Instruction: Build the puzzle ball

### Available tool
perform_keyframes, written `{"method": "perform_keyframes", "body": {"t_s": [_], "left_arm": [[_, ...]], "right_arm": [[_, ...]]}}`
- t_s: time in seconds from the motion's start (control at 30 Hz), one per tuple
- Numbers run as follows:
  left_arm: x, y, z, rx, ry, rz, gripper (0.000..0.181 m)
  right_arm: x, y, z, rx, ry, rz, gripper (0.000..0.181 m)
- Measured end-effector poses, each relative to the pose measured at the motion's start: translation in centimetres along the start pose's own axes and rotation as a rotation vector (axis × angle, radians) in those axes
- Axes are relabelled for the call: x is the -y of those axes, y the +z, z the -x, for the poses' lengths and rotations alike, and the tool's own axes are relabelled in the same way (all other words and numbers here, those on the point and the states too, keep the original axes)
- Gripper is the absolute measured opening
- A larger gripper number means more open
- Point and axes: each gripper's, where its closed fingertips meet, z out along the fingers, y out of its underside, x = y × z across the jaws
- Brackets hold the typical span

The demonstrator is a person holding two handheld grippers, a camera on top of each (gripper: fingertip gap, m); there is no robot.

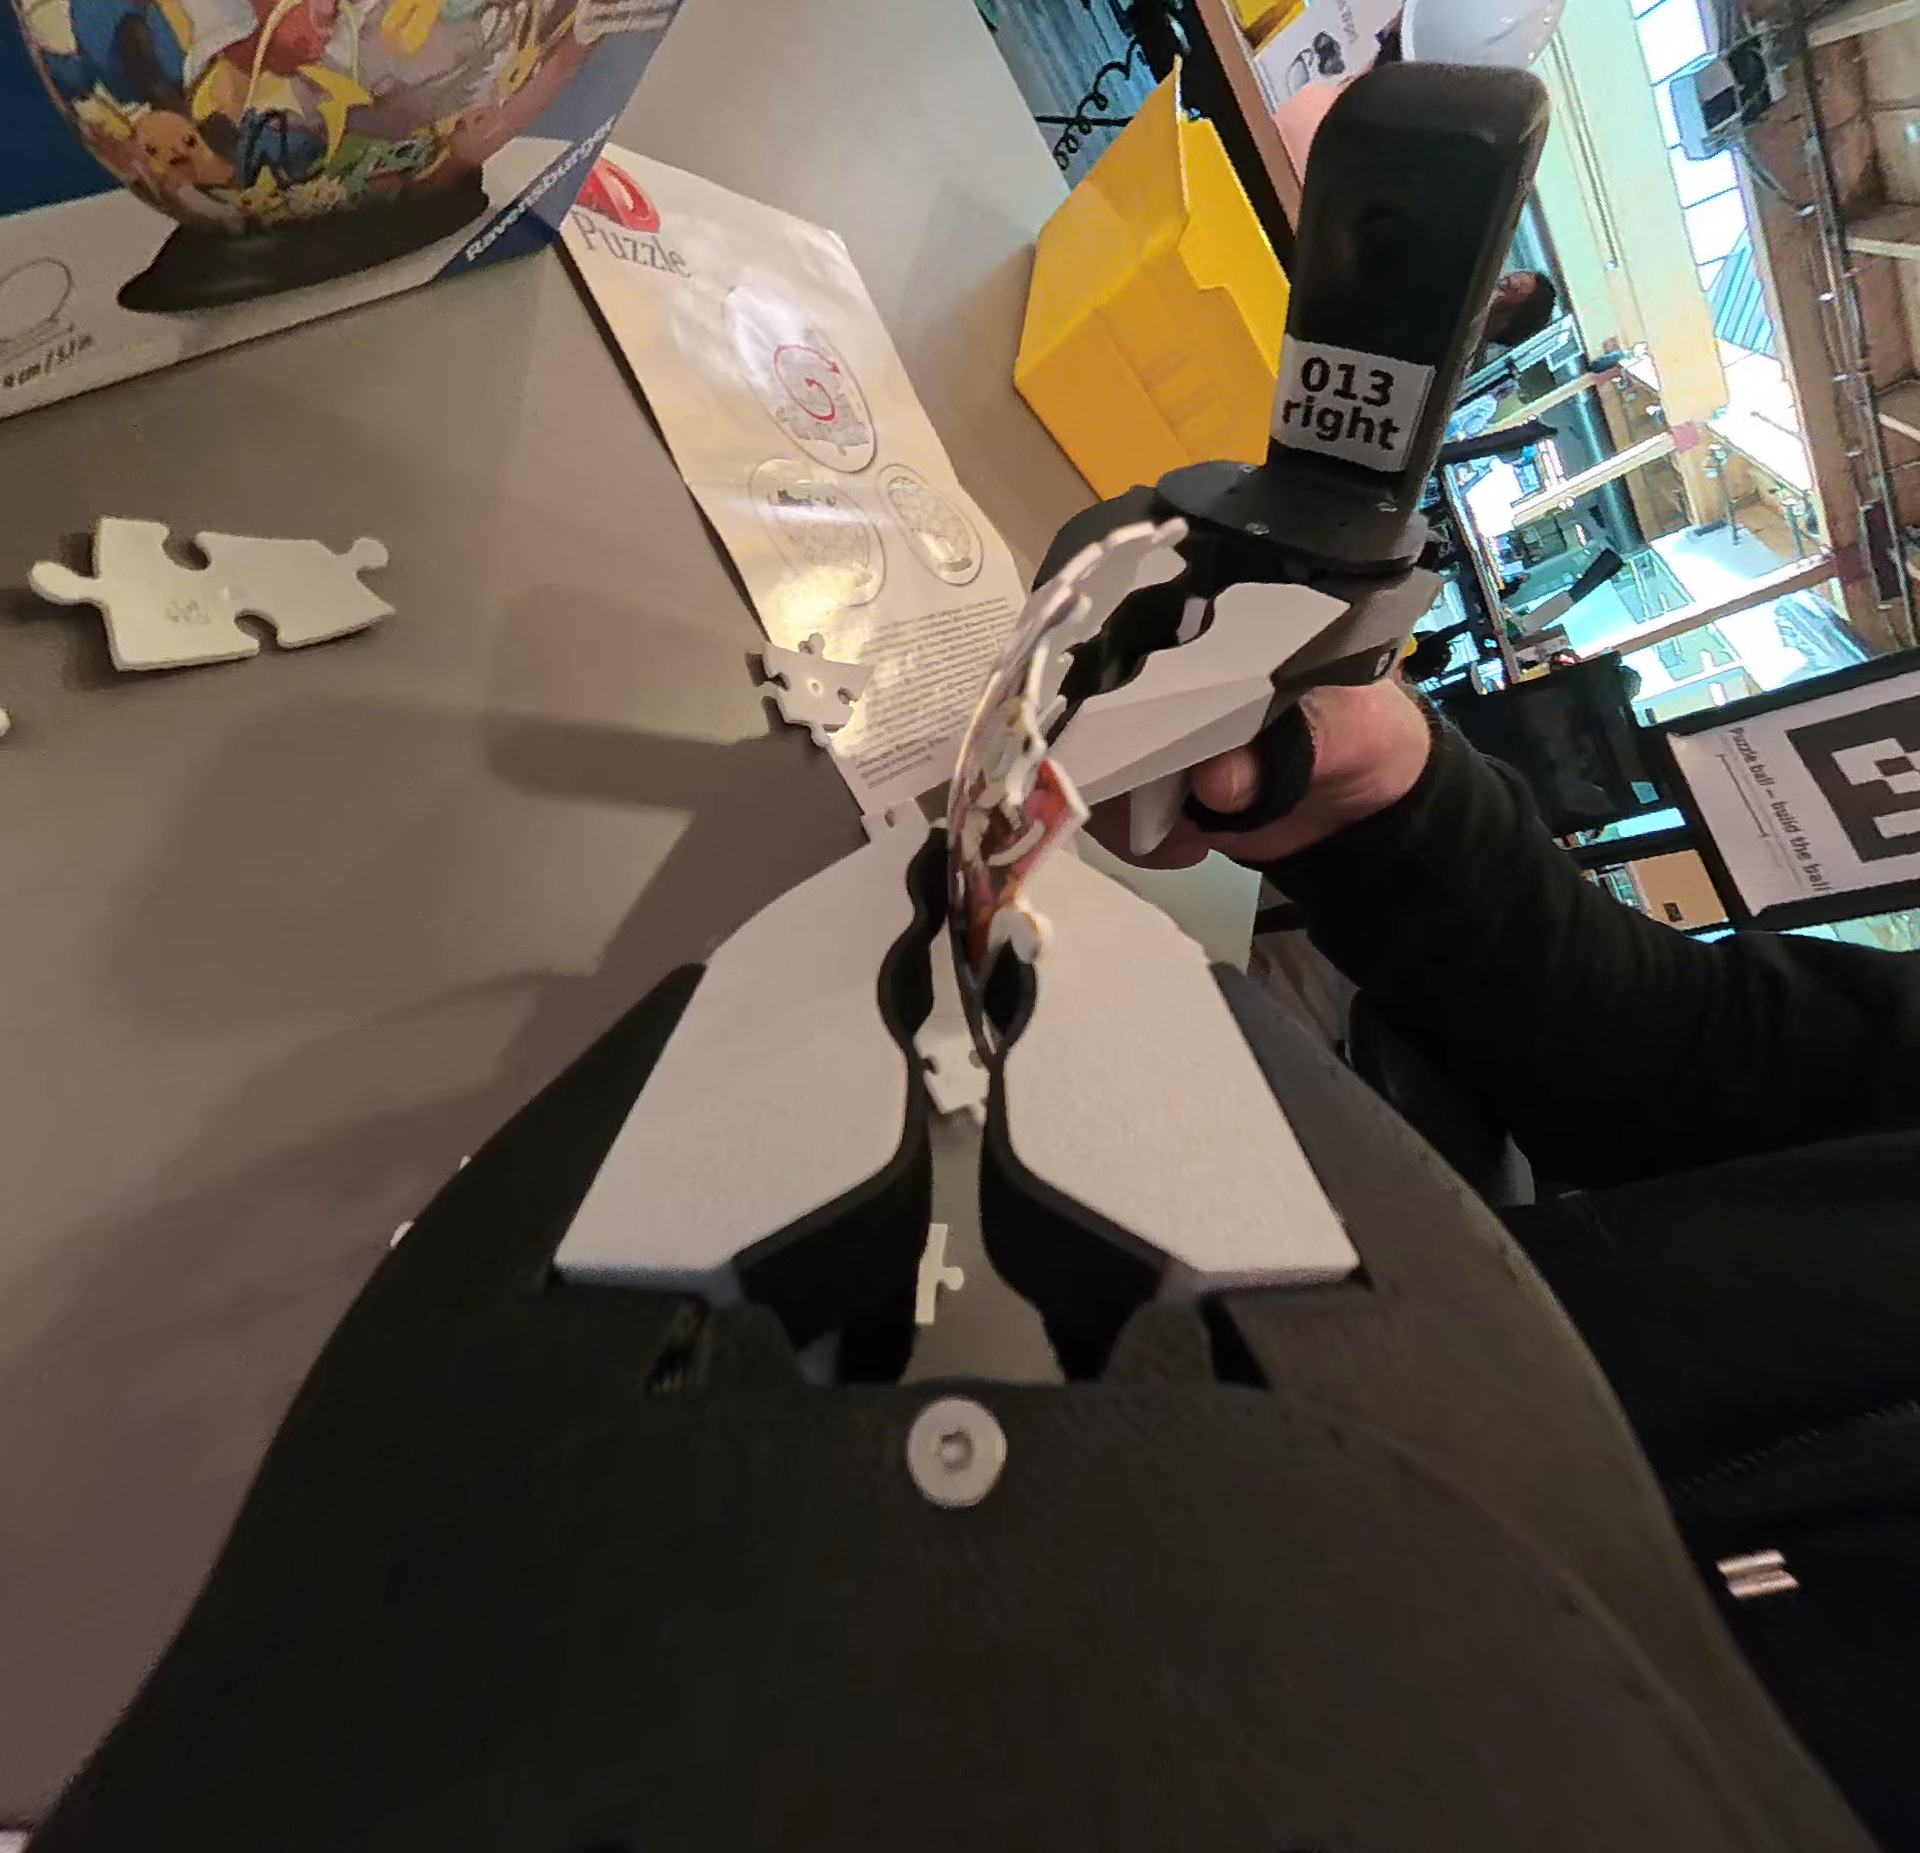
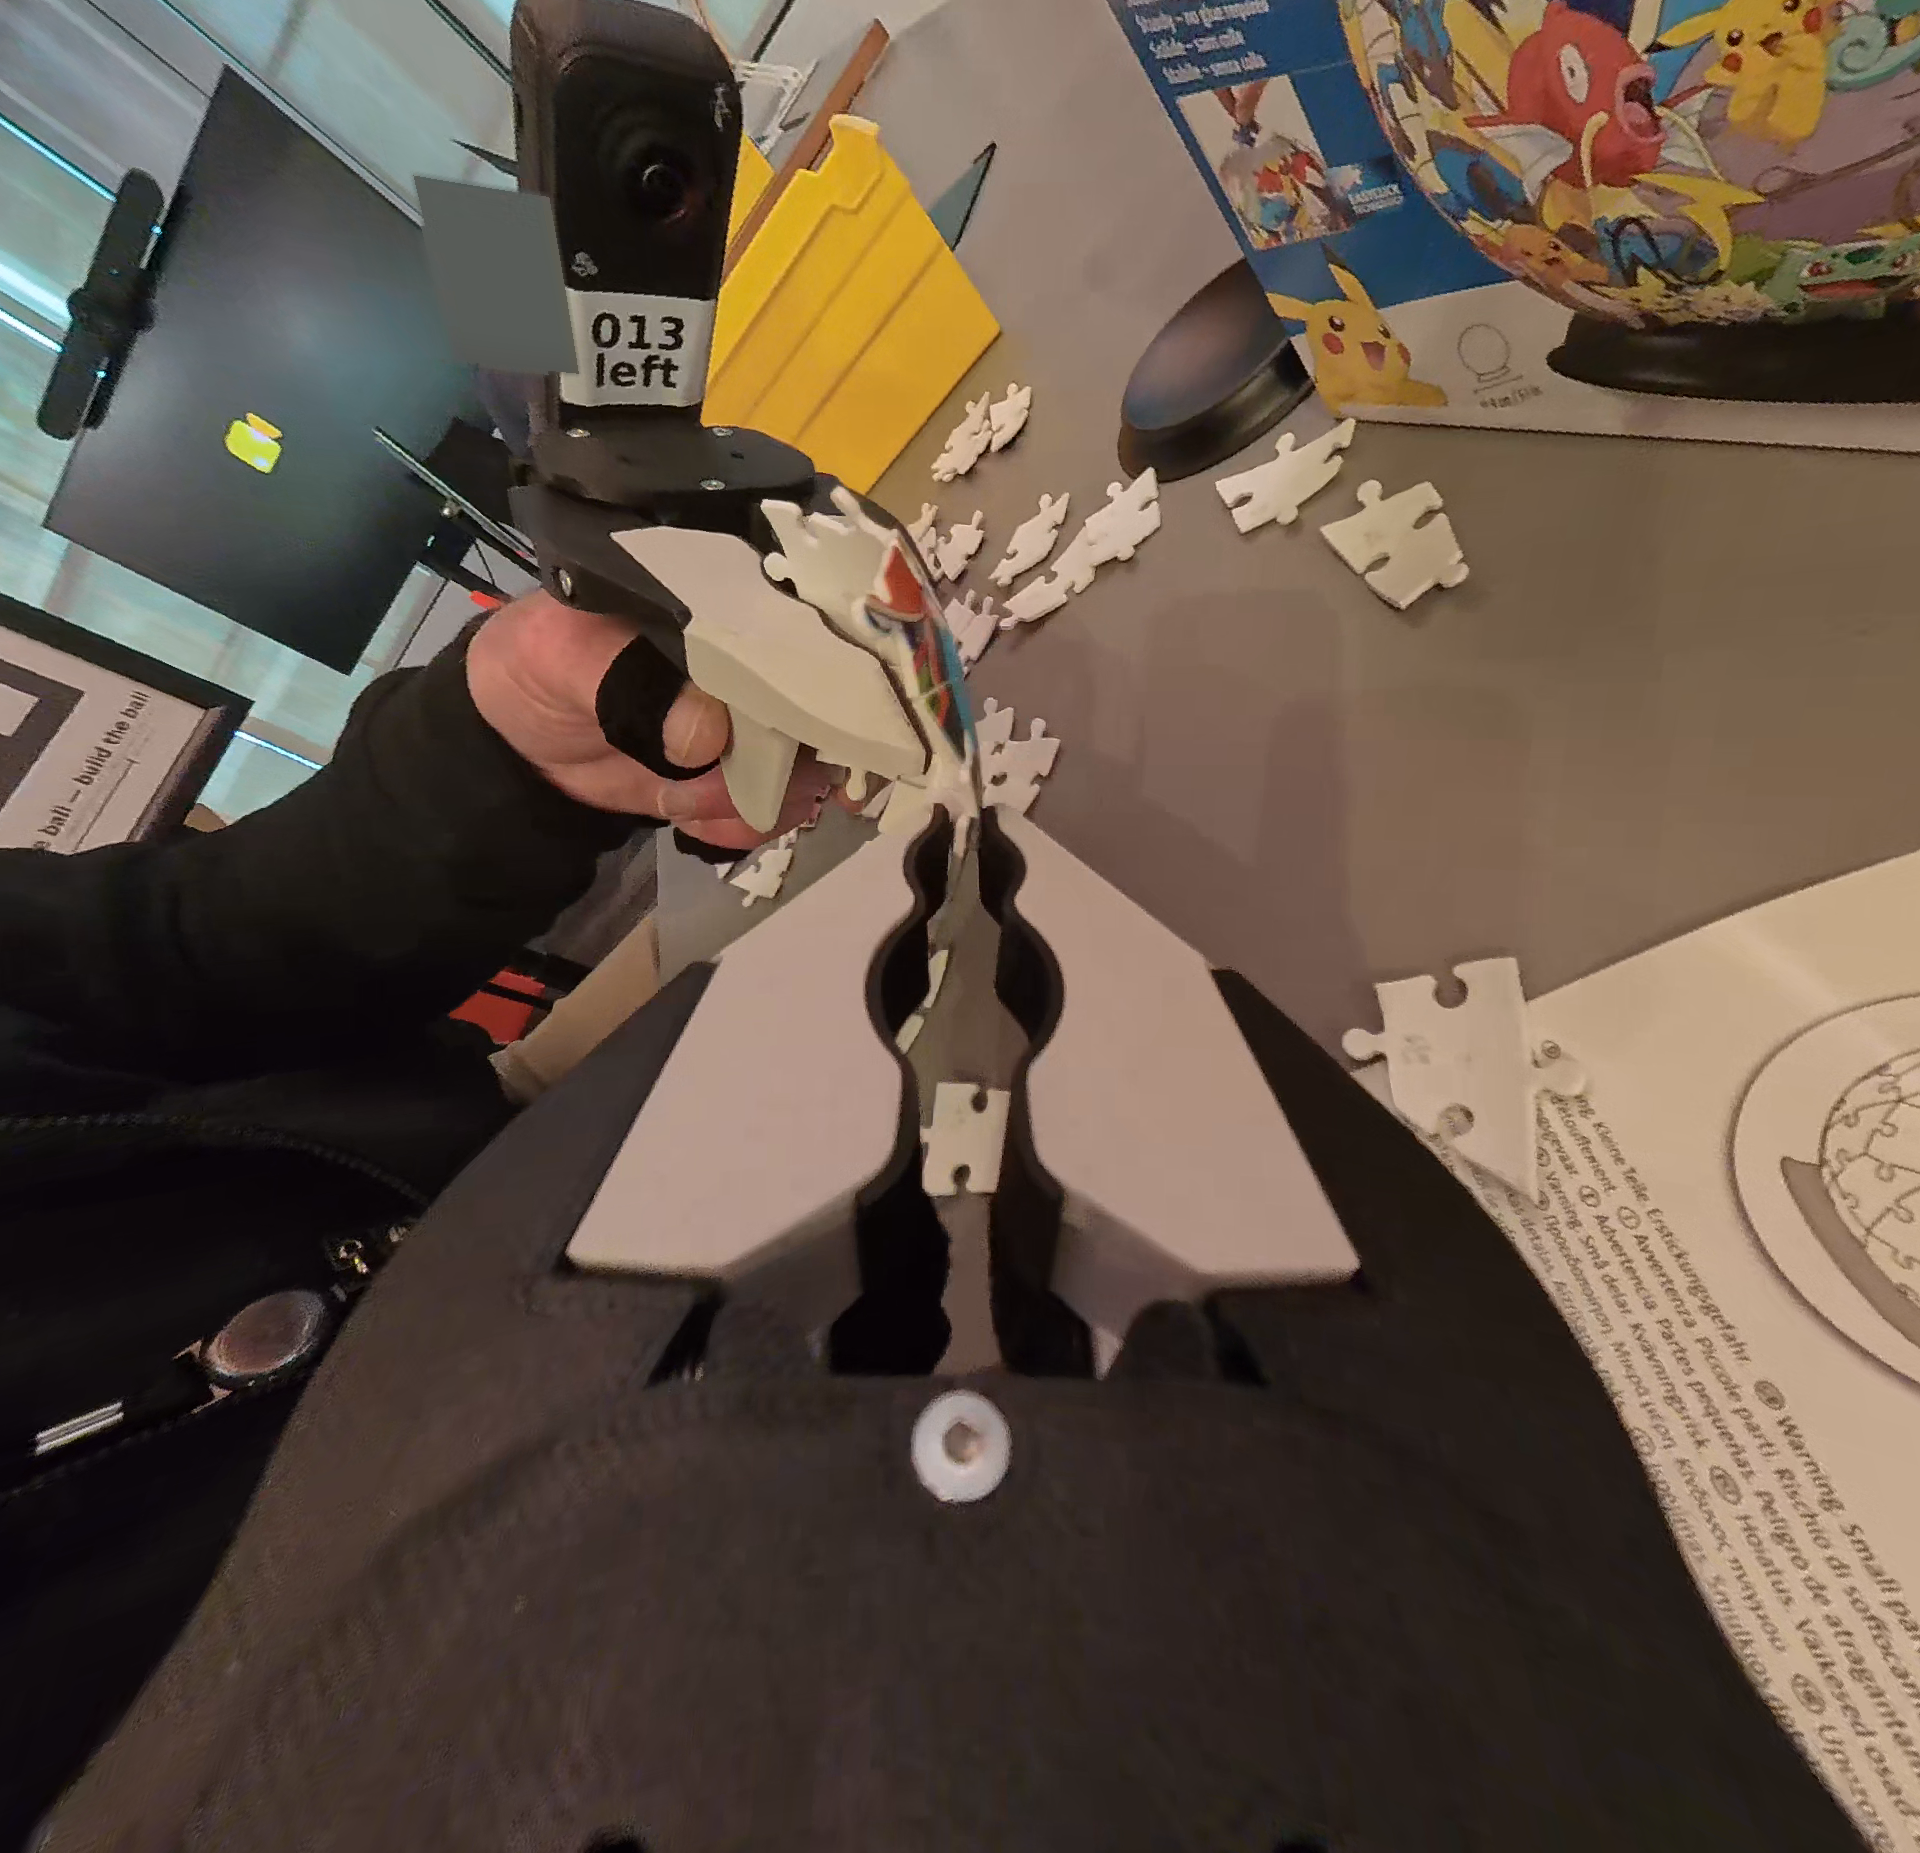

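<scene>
1. Both my grippers, left point(image 1: 971, 962) and right point(image 2: 961, 837), are clenched on one curved strip of joined pieces point(image 1: 1003, 764), held above the worktop point(image 1: 364, 868).
2. It seems light, thin, springy; seams could pop.
3. I'd grip flat faces near joints, not tabs.

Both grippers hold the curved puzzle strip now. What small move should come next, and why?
Probably press the two ends together: the left gripper and right gripper each pinch the strip in the air, apparently at a seam not fully seated.
</scene>
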Motion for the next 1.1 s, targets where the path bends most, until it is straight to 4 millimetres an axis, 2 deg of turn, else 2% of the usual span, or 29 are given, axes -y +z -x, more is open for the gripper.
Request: {"method": "perform_keyframes", "body": {"t_s": [0.03, 0.27, 0.4, 0.5, 0.73, 0.97, 1.1], "left_arm": [[0.1, -0.1, -0.2, -0.01, 0.002, 0.001, 0.004], [0.5, -0.3, -1.5, -0.08, 0.035, -0.005, 0.012], [0.5, -0.2, -1.5, -0.067, 0.06, -0.004, 0.012], [0.6, 0.0, -1.1, -0.022, 0.091, -0.008, 0.004], [1.2, 0.2, -1.2, 0.022, 0.132, -0.041, 0.005], [1.4, -0.2, -1.7, -0.051, 0.119, -0.043, 0.004], [2.1, -0.5, -2.3, -0.054, 0.161, -0.098, 0.01]], "right_arm": [[0.1, -0.1, 0.2, 0.008, -0.004, -0.006, 0.004], [0.9, -0.5, 0.7, 0.031, -0.01, -0.048, 0.002], [1.1, -0.4, 0.8, 0.027, -0.017, -0.059, 0.002], [1.4, -0.3, 1.0, 0.015, -0.028, -0.07, 0.002], [1.9, -0.5, 0.8, -0.023, -0.052, -0.094, 0.002], [2.3, -0.5, 1.4, 0.007, -0.05, -0.121, 0.002], [2.7, -0.7, 1.5, 0.013, -0.042, -0.141, 0.002]]}}
